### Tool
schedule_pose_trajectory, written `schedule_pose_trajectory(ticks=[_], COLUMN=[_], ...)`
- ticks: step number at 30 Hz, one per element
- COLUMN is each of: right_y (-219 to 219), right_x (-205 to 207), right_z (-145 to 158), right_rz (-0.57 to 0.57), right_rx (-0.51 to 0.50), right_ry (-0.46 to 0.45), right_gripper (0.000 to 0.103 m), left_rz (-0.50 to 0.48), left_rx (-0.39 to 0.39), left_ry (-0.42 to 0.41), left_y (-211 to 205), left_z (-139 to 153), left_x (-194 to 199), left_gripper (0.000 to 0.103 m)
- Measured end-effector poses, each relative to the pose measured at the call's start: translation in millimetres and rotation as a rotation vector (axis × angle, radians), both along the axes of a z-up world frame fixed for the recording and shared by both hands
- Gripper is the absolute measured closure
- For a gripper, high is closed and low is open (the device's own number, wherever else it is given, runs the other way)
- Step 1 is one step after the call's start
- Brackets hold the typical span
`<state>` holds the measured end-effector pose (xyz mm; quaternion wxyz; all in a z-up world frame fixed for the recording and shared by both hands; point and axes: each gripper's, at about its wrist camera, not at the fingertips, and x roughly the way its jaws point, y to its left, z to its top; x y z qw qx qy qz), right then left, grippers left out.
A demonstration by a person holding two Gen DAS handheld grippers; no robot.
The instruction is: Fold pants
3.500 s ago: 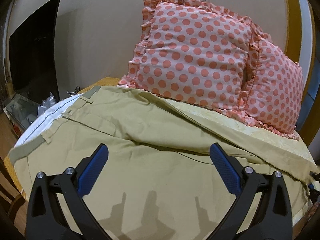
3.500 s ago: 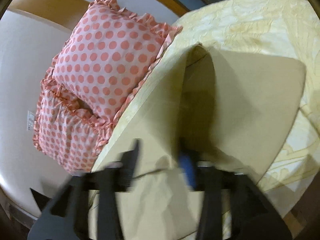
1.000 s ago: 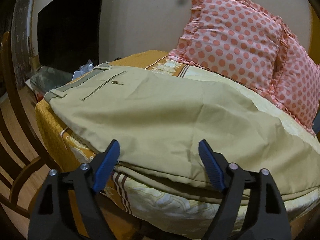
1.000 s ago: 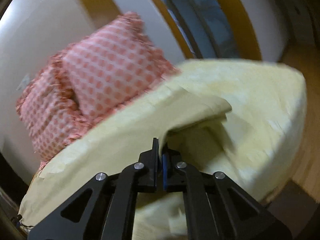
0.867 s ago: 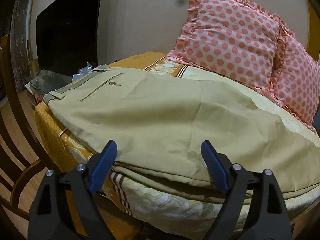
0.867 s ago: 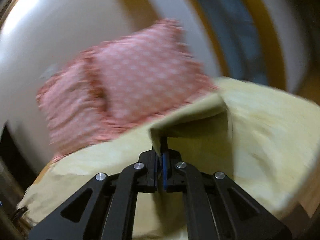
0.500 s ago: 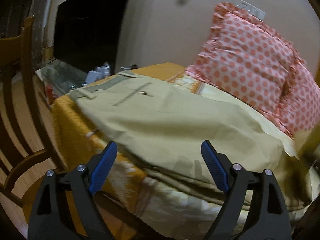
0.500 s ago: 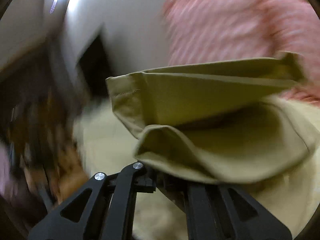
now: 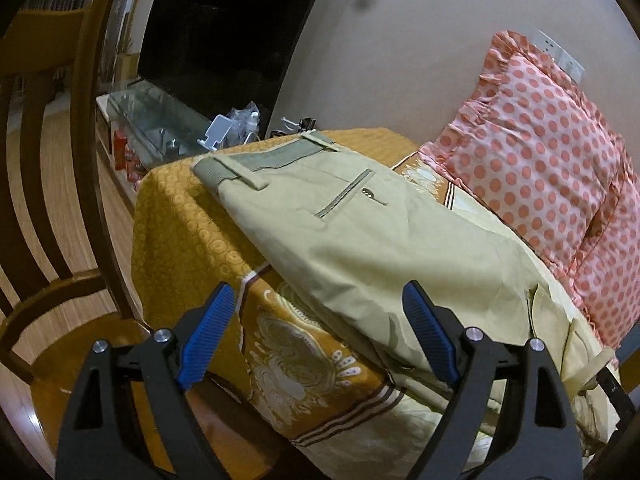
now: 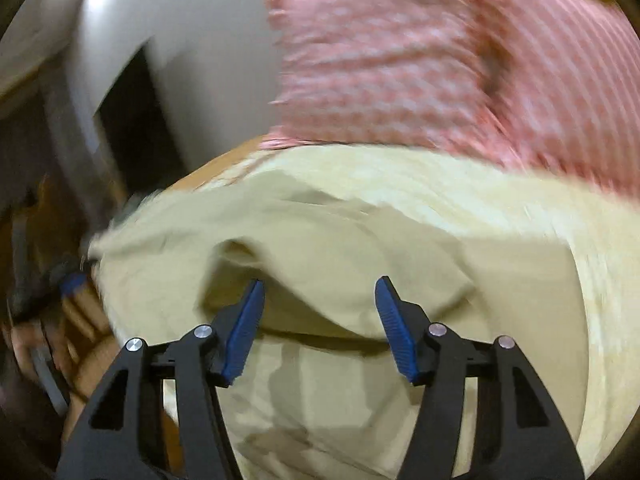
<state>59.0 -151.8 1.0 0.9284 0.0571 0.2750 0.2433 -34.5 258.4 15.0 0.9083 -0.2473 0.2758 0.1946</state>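
Khaki pants (image 9: 360, 240) lie on the bed (image 9: 180, 216), already doubled lengthwise, one leg over the other. Waistband (image 9: 260, 160) sits at the bed's far left corner, belt loops and a back welt pocket with button facing up. The legs run along the near edge toward the right end of the bed, where a lifted fold of the same cloth (image 10: 320, 248) lies humped in the right wrist view. That view is motion-blurred; detail of the hem cannot be read.

Left tongs (image 9: 320, 332): jaws wide apart, holding nothing, hovering off the near edge of the bed about mid-leg. Right tongs (image 10: 318, 328): jaws apart, nothing between the pads, just in front of the humped fold.

Two pink polka-dot pillows (image 9: 540, 168) stand along the far edge against the wall, touching or nearly touching the pants' far side.

Handling, judged from appearance:
- Woven cotton-type cloth, light, limp, no stiffness except at waistband and seams. Will sag and drape from any single pinch point.
- Surface looks matte, not slippery; ribbed pads should hold a doubled layer well.
- Not fragile. Main risk: layers sliding apart, so the fold goes skew; also the bedspread being pinched along with the cloth.
- Best holds: the thick edges, meaning waistband corners or hem corners, both layers together, one tong per corner, lifted level.
- The hump at the right end wants flattening before any crosswise fold.
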Motion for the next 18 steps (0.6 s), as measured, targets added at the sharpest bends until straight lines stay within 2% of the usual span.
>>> schedule_pose_trajectory(ticks=[3,4,8,11,14,16,18], right_y=[-13,-18,-32,-29,-12,8,38], right_x=[1,1,10,25,46,57,60], right_z=[2,1,-21,-28,-24,-9,17], right_rz=[-0.092,-0.096,-0.079,-0.073,-0.019,0.025,0.113], right_rx=[-0.017,-0.008,0.111,0.144,0.152,0.164,0.169], right_ry=[0.003,0.017,0.171,0.196,0.231,0.218,0.149], right_gripper=[0.042,0.042,0.04,0.042,0.097,0.098,0.097], left_rz=[0.002,0.001,-0.016,-0.036,-0.043,-0.04,-0.031], left_rx=[0.014,0.024,0.043,0.043,0.037,0.037,0.04], left_ry=[-0.01,-0.014,-0.015,-0.015,-0.016,-0.026,-0.035], left_y=[0,-2,-5,-8,-8,-7,-6], left_z=[1,1,3,1,0,1,2], left_x=[-3,-4,0,5,6,5,3], left_gripper=[0.017,0.017,0.017,0.017,0.017,0.017,0.017])
